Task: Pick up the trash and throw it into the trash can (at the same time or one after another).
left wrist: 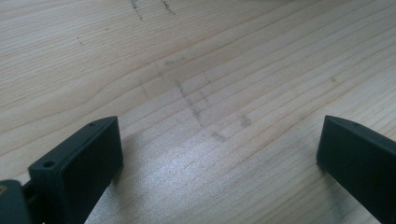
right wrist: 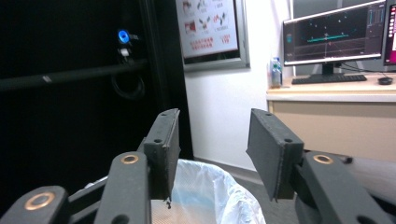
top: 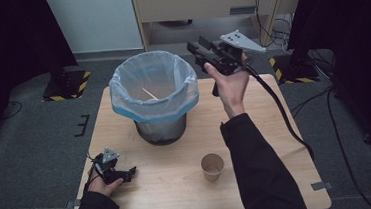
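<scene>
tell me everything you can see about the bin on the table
The round dark grey waste bin stands upright on the far left part of the light wooden table. A thin translucent pale blue plastic liner is folded out over its rim and hangs partway down the outside. Its mouth is open, and a thin pale stick lies slanted inside. The right tongs hang open in the air beside the rim, not touching it. Its liner also shows in the right gripper view.

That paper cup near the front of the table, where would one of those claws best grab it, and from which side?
Probably across the paper cup at its upper wall, coming in level from the side. It stands upright and open, tapering downward, so the wider band under the rim gives the jaws purchase. The right claw, open and empty above the lined bin, has a clear path on that side.
</scene>
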A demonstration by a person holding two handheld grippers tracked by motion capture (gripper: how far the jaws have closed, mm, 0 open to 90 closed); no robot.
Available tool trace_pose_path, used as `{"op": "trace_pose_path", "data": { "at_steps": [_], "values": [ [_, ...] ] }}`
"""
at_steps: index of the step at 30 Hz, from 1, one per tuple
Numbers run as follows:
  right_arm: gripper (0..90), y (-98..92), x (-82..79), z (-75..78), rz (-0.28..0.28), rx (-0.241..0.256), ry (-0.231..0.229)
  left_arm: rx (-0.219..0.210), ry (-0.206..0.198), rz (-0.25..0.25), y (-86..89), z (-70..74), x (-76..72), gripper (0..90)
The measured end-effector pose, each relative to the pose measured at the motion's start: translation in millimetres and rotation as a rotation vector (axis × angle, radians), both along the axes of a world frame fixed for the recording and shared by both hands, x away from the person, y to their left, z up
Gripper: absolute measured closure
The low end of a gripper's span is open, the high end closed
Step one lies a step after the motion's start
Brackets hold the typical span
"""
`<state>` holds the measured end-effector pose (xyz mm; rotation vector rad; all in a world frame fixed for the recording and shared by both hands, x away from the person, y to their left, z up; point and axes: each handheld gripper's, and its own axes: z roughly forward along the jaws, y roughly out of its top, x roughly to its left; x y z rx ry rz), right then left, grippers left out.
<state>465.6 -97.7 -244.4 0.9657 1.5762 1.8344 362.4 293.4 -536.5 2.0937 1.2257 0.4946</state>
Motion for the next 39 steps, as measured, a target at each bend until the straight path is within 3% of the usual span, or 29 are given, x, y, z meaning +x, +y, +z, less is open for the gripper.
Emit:
{"op": "trace_pose_path", "data": {
  "at_steps": [2, 8, 12, 16, 23, 25, 30, 36, 39],
  "values": [
    [51.0, -14.8, -6.4, 1.1, -0.001, 0.022, 0.012, 0.0, 0.0, 0.0, 0.0, 0.0, 0.0, 0.0],
    [50.2, -56.8, -24.8, -13.8, -0.028, -0.011, 0.046, 0.002, 0.002, 0.0, 0.0, 0.1, -0.2, 0.0],
    [49.3, -77.5, -39.9, -36.9, -0.026, -0.04, 0.078, 0.002, 0.002, 0.001, -0.2, 0.1, -0.3, 0.0],
    [48.1, -91.9, -57.9, -72.8, -0.002, -0.068, 0.134, 0.001, 0.001, 0.002, -0.2, 0.1, -0.4, 0.0],
    [46.4, -103.6, -78.0, -131.4, 0.038, -0.128, 0.233, 0.001, 0.001, 0.003, -0.4, 0.1, -0.5, 0.0],
    [45.3, -105.0, -77.9, -144.2, 0.045, -0.177, 0.284, 0.001, 0.001, 0.003, -0.4, 0.1, -0.5, 0.0],
    [46.7, -101.5, -81.7, -167.3, 0.07, -0.232, 0.331, 0.001, 0.002, 0.001, -0.5, 0.1, -0.6, 0.0],
    [51.7, -94.5, -90.6, -192.8, 0.144, -0.3, 0.406, 0.001, 0.002, 0.001, -0.5, 0.1, -0.6, 0.0],
    [53.8, -91.6, -92.4, -203.8, 0.168, -0.304, 0.445, 0.001, 0.002, 0.001, -0.5, 0.1, -0.6, 0.0]
  ]
}}
